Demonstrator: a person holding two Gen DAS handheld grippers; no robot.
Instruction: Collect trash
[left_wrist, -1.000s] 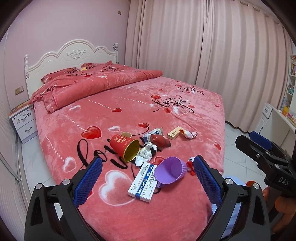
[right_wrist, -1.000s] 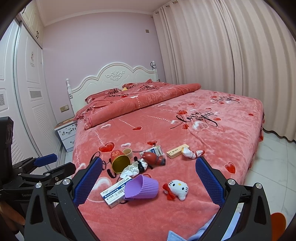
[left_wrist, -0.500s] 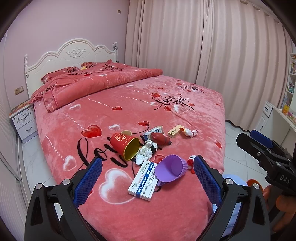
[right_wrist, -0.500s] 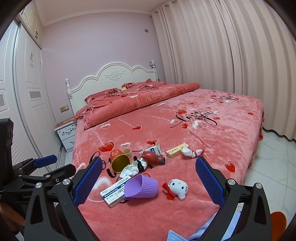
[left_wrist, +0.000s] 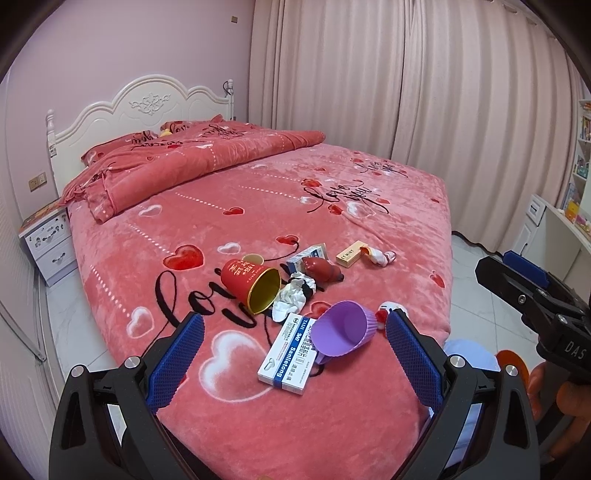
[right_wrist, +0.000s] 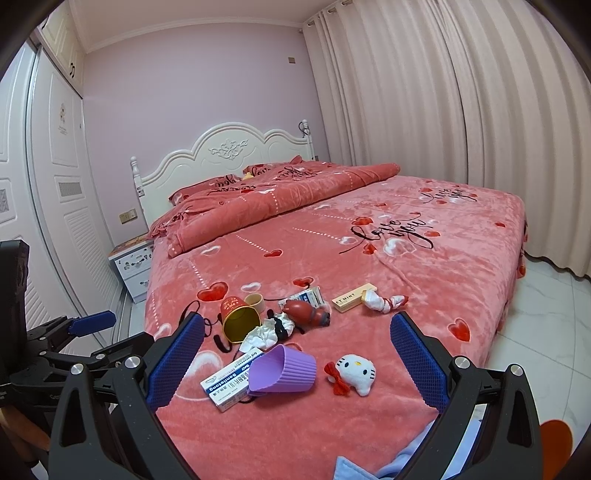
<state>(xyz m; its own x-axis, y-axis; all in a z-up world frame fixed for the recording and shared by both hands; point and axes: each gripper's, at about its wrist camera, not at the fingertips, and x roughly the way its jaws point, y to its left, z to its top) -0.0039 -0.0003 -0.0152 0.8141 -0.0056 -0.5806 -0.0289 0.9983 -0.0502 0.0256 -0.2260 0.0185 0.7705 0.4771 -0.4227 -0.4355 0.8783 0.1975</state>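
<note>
Both claws hang wide apart and hold nothing, the left gripper (left_wrist: 293, 354) and the right gripper (right_wrist: 297, 360) poised over the near end of the bed (left_wrist: 424, 206) with the litter spread ahead of them. Going left to right in the left wrist view, I see a red paper cup (left_wrist: 249, 284) lying on its side beside a crumpled tissue (left_wrist: 293, 299), then a white medicine box (left_wrist: 290, 356) with a purple fluted cup (left_wrist: 341, 332) lying tipped across its corner, and farther back a tan mint box (left_wrist: 351, 253) touching a wad of wrapper (left_wrist: 378, 256). The risk, I'd say, is a sloppy pick: the plush blanket is soft, so a flat box may press down rather than lift, and the purple cup could roll off if the box beneath it gets dragged. A white cat plush toy (right_wrist: 356, 371) sits just beside that cup near the bed's edge, easy to grab by mistake or nudge to the floor. Room is generous toward the headboard; the near edge and right-hand edge are close, with tiled floor (right_wrist: 546, 332) below.
</note>
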